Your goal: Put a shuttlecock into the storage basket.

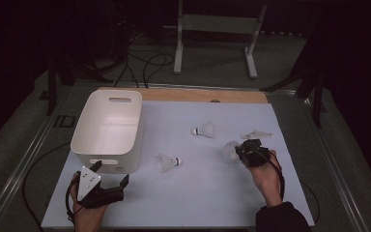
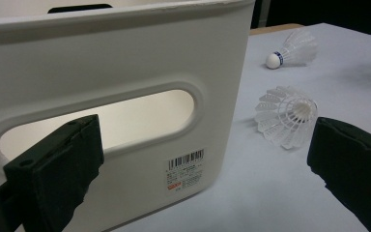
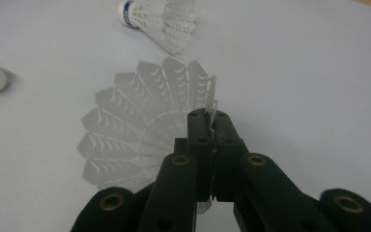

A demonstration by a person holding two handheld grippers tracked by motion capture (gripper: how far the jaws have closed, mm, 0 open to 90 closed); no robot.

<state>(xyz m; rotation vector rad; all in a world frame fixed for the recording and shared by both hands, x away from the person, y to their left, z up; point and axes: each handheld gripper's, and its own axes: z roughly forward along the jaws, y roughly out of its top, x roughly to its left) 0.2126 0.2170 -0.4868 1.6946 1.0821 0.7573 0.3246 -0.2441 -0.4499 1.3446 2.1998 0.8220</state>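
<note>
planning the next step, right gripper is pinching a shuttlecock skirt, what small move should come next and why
Probably lift it a little off the table. The right gripper is shut on the skirt edge of the shuttlecock, which looks to lie on the table. The bin stands far to the left, so the shuttlecock needs to clear the surface before any carry there.

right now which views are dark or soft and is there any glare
High view: dim, surroundings nearly black, the white bin brightest. Left gripper view: bin wall sharp, slightly blown out, near claw pads soft. Right gripper view: even light, no glare, the pinched shuttlecock sharp, far one blurred.
</note>
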